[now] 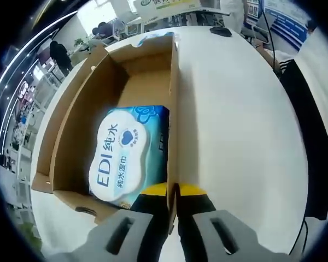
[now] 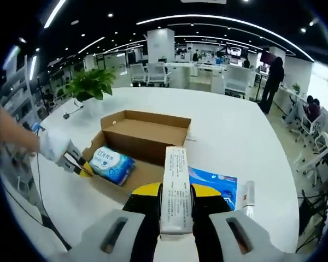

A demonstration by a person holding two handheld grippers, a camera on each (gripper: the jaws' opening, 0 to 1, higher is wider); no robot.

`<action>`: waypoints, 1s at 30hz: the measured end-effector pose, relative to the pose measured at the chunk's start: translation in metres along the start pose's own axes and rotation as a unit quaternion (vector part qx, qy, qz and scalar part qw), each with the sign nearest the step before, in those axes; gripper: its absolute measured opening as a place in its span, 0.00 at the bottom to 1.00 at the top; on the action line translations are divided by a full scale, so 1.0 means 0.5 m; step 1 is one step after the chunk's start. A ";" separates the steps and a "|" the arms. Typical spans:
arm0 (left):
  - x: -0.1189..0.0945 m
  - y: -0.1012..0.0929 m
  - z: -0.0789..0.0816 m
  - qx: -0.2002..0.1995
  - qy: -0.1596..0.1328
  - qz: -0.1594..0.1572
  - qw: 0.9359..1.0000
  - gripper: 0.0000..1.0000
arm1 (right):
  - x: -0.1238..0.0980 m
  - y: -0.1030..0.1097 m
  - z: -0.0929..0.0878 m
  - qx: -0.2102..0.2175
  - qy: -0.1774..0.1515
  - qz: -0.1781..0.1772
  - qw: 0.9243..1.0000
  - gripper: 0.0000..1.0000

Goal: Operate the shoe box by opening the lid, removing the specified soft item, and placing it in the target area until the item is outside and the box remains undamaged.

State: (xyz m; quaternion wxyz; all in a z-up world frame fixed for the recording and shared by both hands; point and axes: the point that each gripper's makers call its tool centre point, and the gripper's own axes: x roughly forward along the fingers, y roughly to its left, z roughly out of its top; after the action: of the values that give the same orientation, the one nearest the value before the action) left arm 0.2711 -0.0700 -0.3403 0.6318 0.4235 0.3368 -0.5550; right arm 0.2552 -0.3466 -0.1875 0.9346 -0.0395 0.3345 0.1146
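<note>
The shoe box (image 2: 145, 143) is plain brown cardboard, open, with its lid folded back flat behind it on a white table (image 2: 229, 136). Its walls look straight and untorn in both views. Inside lies one pack of wet wipes (image 1: 129, 154): a soft blue packet with a white oval flap printed "EDI" in blue letters with Chinese characters beside it. In the left gripper view it lies at the near end of the box, against the wall on the gripper's side; the rest of the box floor is bare.

The left gripper (image 1: 173, 192) has its yellow-tipped jaws closed on the box's side wall, one jaw inside beside the wipes, the other outside. In the right gripper view the same gripper (image 2: 80, 164) shows at the box's left edge, held by a person's hand (image 2: 19, 136).

The right gripper (image 2: 176, 197) is clamped on one slim white carton (image 2: 175, 191) printed with small text, standing upright between the jaws. Just beyond it a flat blue packet (image 2: 213, 182) lies on the table, and a small white tube (image 2: 247, 194) lies to its right. One potted plant (image 2: 91, 83) stands at the table's far left.
</note>
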 end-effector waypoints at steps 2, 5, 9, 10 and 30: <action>0.000 0.000 0.000 -0.001 0.000 -0.001 1.000 0.03 | -0.004 -0.006 -0.004 -0.001 0.001 -0.005 1.000 0.18; -0.001 0.000 0.000 -0.001 0.001 -0.001 1.000 0.03 | -0.010 -0.023 -0.016 -0.002 0.007 -0.014 1.000 0.18; -0.001 0.000 0.000 -0.001 0.000 0.000 1.000 0.03 | -0.019 -0.049 -0.042 0.009 0.016 -0.027 0.999 0.18; -0.001 0.000 0.000 -0.001 0.000 0.000 1.000 0.03 | -0.023 -0.063 -0.053 0.016 0.024 -0.033 0.999 0.18; 0.000 -0.001 0.001 -0.001 0.002 -0.002 1.000 0.03 | -0.088 -0.188 -0.113 0.062 0.026 -0.111 0.992 0.18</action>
State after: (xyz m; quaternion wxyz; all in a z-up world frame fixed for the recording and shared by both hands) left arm 0.2706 -0.0707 -0.3402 0.6303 0.4231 0.3391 -0.5556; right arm 0.2102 -0.4545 -0.2035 0.9331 -0.0216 0.3588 -0.0120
